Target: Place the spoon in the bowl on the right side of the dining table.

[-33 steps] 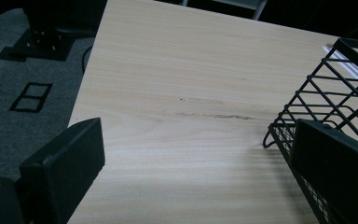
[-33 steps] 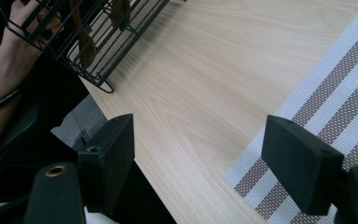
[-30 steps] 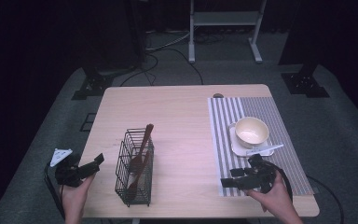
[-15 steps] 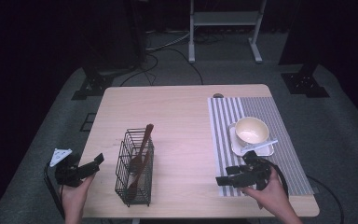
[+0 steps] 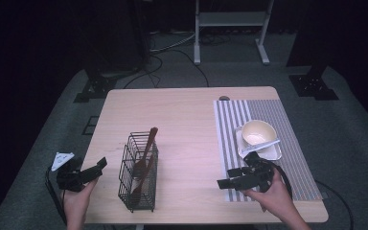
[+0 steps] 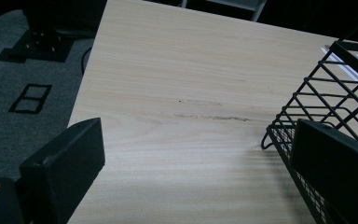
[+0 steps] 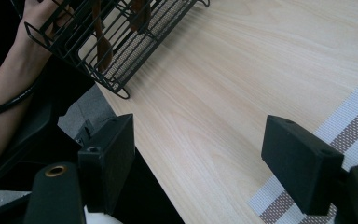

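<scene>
The high view looks forward and down over the whole table (image 5: 187, 124). The 2 gripper views sit low and close above the tabletop; all 3 share the wire basket (image 5: 137, 173).

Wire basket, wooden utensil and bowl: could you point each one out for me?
wire basket (image 5: 130, 191), high view, on its front wire wall.
wooden utensil (image 5: 149, 141), high view, on the handle above the basket rim.
bowl (image 5: 258, 132), high view, on its pale inside.
</scene>
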{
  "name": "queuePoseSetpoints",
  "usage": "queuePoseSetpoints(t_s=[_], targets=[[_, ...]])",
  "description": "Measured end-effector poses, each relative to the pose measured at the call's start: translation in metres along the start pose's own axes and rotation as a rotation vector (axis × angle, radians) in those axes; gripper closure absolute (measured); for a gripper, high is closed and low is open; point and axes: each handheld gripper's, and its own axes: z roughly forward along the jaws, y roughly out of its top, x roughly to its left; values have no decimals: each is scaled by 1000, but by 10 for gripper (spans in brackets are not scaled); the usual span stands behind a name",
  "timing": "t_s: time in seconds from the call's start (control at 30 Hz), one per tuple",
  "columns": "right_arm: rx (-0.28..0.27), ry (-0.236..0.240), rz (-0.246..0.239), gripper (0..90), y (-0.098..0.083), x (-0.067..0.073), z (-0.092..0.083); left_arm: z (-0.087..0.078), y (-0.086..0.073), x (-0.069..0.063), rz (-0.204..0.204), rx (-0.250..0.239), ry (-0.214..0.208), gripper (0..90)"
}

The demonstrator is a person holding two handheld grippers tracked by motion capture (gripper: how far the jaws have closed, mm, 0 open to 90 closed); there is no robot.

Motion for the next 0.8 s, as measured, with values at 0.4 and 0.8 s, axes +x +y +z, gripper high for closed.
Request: queuePoseSetpoints(t_s=[0.4, 0.8], targets=[[17, 3, -7, 244, 8, 6, 5, 0, 0, 0, 0, 0, 0, 24], [31, 13, -18, 244, 17, 12, 12, -1, 1, 0, 3, 1, -1, 24]])
